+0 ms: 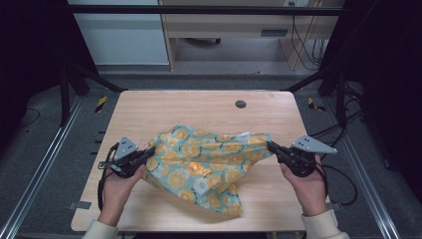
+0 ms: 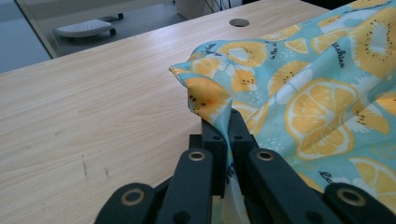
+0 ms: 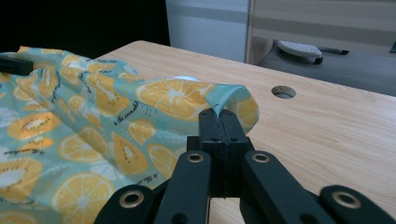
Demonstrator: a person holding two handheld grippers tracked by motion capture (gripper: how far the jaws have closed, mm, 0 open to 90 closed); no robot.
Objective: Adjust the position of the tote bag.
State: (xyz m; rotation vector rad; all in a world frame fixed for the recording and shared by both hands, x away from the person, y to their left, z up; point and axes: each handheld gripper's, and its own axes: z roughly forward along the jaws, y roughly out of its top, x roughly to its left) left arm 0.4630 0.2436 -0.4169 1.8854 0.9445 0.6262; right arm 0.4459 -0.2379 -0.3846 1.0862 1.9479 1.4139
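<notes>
Fruit-print cloth [image 1: 204, 162] — wooden table [image 1: 149, 112], grey floor [image 1: 45, 134]

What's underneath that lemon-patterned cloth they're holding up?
Around the cloth lies bare wooden table. Both grippers, left and right, pinch its ends and lift them. Whatever might sit beneath its sagging middle is covered, so I cannot tell.

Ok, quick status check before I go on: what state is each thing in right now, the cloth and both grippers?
Cloth: crumpled, partly lifted off the table, pinched at its left and right ends, lower part resting on the wood.
Left gripper: shut on the cloth, fabric between its jaws.
Right gripper: shut on the cloth's edge.
Table: bare light wood around the cloth, round hole near the far edge.
</notes>
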